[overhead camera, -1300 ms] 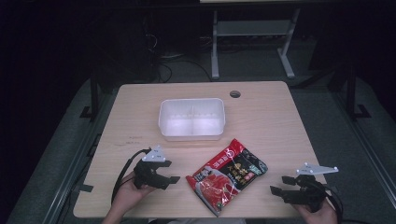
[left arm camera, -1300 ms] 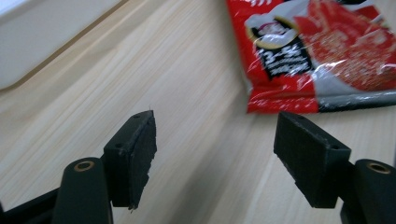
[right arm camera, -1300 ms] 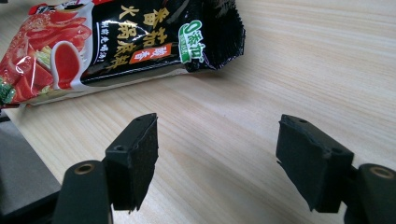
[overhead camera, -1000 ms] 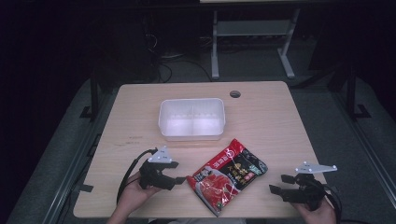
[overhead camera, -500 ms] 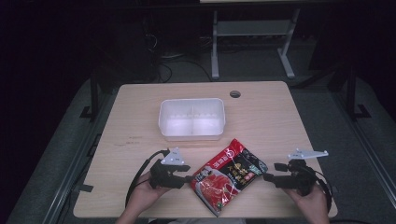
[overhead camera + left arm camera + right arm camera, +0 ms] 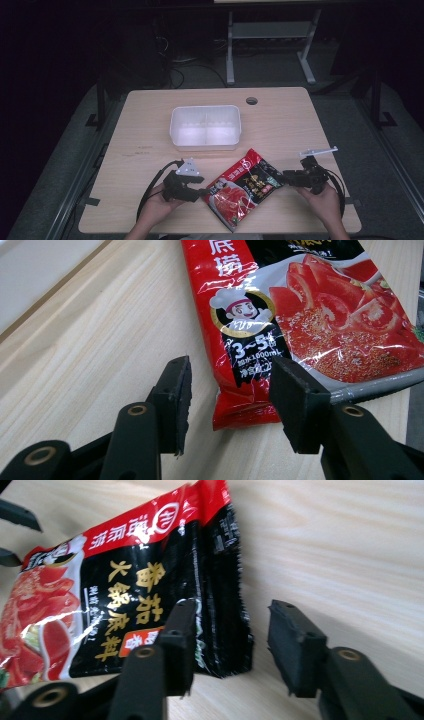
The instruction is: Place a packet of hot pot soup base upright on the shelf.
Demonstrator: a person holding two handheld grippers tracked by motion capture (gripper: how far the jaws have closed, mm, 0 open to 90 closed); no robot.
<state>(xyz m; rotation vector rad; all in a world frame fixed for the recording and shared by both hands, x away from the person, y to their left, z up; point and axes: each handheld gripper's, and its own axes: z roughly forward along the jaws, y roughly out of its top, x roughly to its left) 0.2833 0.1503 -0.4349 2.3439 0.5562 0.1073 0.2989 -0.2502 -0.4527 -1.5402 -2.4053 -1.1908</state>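
Glossy red plastic, the sauce packet (image 6: 245,187) looks soft and slippery; I'd pinch its flat sealed edges. My left gripper (image 6: 227,395) and right gripper (image 6: 231,642) both gape wide, each straddling a near corner.

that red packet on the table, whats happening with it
A person holds a claw in each hand and has brought both up to a red and black soup base packet lying flat near the front of the wooden table. The left claw is open with the packet's red edge between its jaws; the right claw is open around the black edge on the opposite side. Neither has closed yet. A white plastic bin sits behind the packet.
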